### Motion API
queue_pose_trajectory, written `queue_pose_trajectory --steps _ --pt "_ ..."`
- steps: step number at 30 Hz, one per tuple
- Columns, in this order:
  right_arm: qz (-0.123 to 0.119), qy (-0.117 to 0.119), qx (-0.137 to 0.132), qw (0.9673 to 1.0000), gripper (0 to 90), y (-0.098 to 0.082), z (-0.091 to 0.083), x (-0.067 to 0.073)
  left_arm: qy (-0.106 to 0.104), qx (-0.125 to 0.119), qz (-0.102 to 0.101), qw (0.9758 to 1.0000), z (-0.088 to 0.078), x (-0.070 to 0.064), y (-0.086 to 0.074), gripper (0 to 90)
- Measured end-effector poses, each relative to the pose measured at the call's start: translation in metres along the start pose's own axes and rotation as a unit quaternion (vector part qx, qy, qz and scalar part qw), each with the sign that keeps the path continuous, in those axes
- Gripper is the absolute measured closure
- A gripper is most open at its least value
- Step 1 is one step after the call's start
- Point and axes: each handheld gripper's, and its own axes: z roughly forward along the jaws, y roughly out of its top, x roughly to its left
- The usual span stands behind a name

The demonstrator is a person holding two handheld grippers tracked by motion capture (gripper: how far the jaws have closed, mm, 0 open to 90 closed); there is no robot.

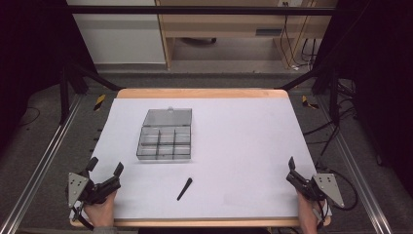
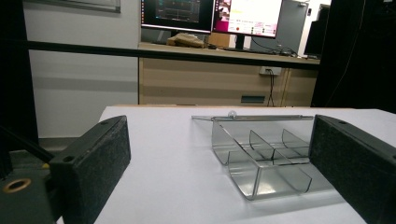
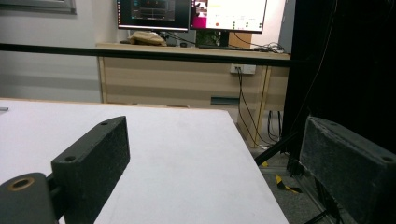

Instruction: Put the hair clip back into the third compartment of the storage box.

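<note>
A clear plastic compartment box (image 1: 164, 142) sits left of centre on the white table (image 1: 243, 136), its lid (image 1: 168, 117) laid open toward the far side. A thin black stick-like piece (image 1: 184, 188) lies nearer the front edge, right of my left hand. My left gripper (image 1: 105, 165) rests at the front left corner, open and empty. In the left gripper view the box (image 2: 261, 156) stands just ahead between the wide-apart jaws of that gripper (image 2: 218, 126). My right gripper (image 1: 290, 169) rests at the front right corner, open and empty, facing bare table (image 3: 187, 154) by the right edge.
Aluminium rails (image 1: 44, 156) run along both sides of the table, with black frame posts (image 1: 64, 92) at the far corners. Cables (image 1: 336, 126) lie on the floor at the right. A wooden desk (image 2: 224, 79) with monitors (image 2: 212, 14) stands beyond the far edge.
</note>
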Motion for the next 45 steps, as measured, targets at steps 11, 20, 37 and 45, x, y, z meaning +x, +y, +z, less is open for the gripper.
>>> queue_pose_trajectory --steps 11,20,37,45 --pt "0.001 0.000 0.000 1.0000 8.5 0.000 0.000 0.000 0.005 0.010 0.035 0.9993 0.002 -0.007 0.000 6.7" --pt "-0.001 0.000 -0.002 1.0000 8.5 0.000 0.000 0.000 0.015 0.008 0.048 0.9987 0.002 -0.010 -0.001 7.2" --pt "0.000 0.000 0.000 1.0000 8.7 0.000 0.000 0.000 -0.013 0.035 0.025 0.9990 -0.003 -0.016 0.020 8.6" --pt "-0.002 0.000 -0.001 1.0000 8.6 0.000 0.000 0.000 -0.055 0.106 0.030 0.9924 -0.003 -0.030 0.056 16.3"
